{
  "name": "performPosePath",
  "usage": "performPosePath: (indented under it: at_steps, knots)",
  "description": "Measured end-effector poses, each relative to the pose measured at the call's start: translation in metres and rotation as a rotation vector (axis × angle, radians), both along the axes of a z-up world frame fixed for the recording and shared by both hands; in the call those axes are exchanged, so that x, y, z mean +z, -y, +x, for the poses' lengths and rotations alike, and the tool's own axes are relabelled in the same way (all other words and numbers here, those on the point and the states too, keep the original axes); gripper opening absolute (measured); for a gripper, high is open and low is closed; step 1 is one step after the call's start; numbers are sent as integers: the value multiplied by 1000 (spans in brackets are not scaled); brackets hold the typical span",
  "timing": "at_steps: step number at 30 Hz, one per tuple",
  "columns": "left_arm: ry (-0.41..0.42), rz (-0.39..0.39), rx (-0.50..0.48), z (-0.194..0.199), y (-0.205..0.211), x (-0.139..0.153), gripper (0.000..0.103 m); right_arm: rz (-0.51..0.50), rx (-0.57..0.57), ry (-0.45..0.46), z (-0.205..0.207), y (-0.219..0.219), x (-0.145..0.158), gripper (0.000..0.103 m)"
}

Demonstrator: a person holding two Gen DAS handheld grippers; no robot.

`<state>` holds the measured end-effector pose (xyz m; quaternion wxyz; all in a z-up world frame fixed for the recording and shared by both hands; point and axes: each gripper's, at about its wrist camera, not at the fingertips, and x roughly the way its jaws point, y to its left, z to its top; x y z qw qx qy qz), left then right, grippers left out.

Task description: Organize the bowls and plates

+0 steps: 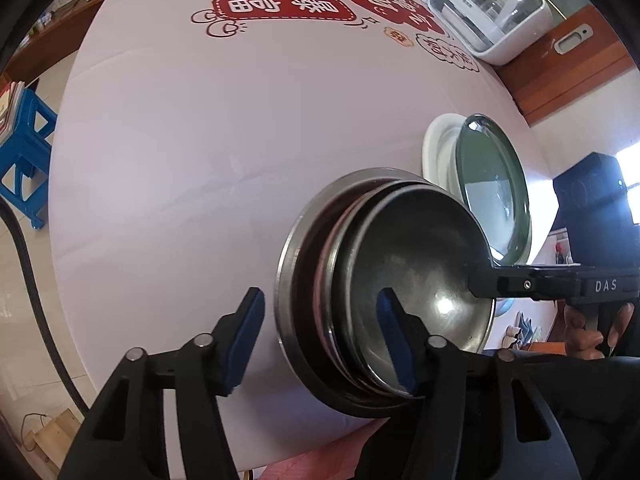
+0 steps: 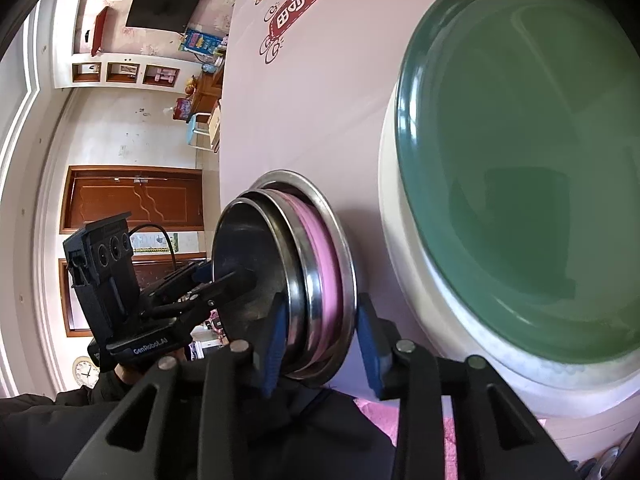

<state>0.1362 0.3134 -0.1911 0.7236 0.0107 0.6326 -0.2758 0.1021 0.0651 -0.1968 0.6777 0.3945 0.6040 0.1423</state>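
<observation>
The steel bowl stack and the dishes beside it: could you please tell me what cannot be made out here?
- Pink dish in the steel bowl stack: only its rim shows in the right wrist view; steel rims hide the rest.
- White dish: its inside is covered by the green plate in both views.
- Right gripper: its fingers straddle the stack, but whether they press it is unclear.

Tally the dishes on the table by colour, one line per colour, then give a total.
Steel: 3, nested in one stack: outer steel dish, middle steel bowl, top steel bowl
Pink: 1, the pink bowl sandwiched inside that stack
Green: 1, the green plate
White: 1, the white dish under the green plate
Total: 6
</observation>
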Motion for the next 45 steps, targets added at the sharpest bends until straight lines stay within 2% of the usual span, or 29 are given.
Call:
performPosePath:
  at_steps: [2,4,8,12,21,29,40,45]
  knots:
    - [2,5,-12,-2,3,0,49,-6,4,0,1,0,0,33]
    - [9,22,-16,-3,6,0,48,-21,11,-1,2,-1,0,28]
    - [10,36,1,-3,7,0,46,-32,17,8,2,-1,1,27]
    - [23,57,17,-4,6,0,44,-26,19,59,2,0,7,26]
    - [89,23,64,-5,2,25,44,-78,44,181,1,0,31,26]
    - [158,-31,81,-8,15,47,45,-128,27,291,-7,13,55,26]
    - [195,-78,62,-10,60,61,45,-202,-18,354,-23,49,77,26]
    - [175,-92,61,-6,85,58,45,-230,-37,350,-29,71,80,26]
